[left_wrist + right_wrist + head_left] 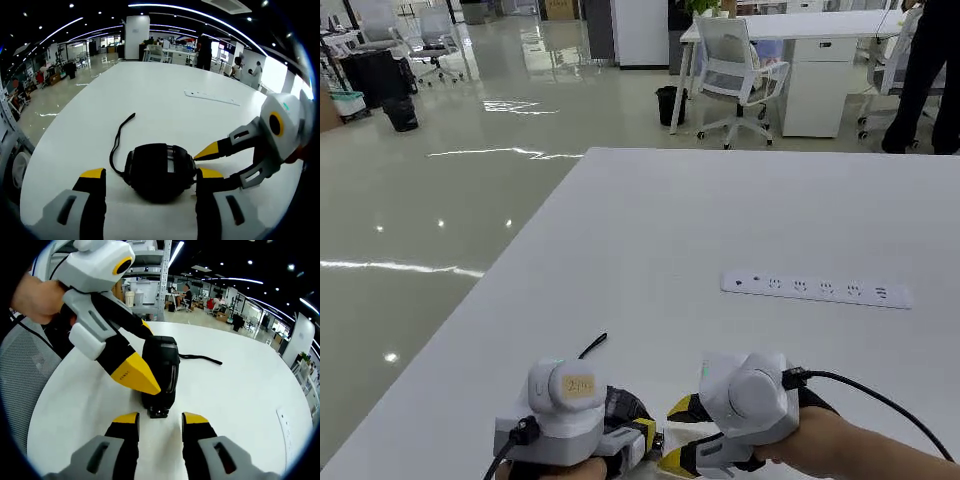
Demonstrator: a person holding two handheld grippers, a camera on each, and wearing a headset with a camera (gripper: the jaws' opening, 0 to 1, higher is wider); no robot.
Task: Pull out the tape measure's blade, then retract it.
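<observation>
The left gripper [151,173] stands wide around the black tape measure [159,169], one jaw touching its case and the other just clear. The right gripper [160,418], narrowly parted and holding nothing, faces the blade hook [158,413] just ahead. Beyond both, a power strip [817,288] lies on the white table [650,220].

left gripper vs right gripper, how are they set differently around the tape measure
The left gripper's jaws straddle the tape measure, one on each side. The right gripper's jaws have nothing between them and stop just short of its near end. The left gripper's jaws also stand wider apart than the right gripper's. Both point at the tape measure, which lies on the white table.
</observation>
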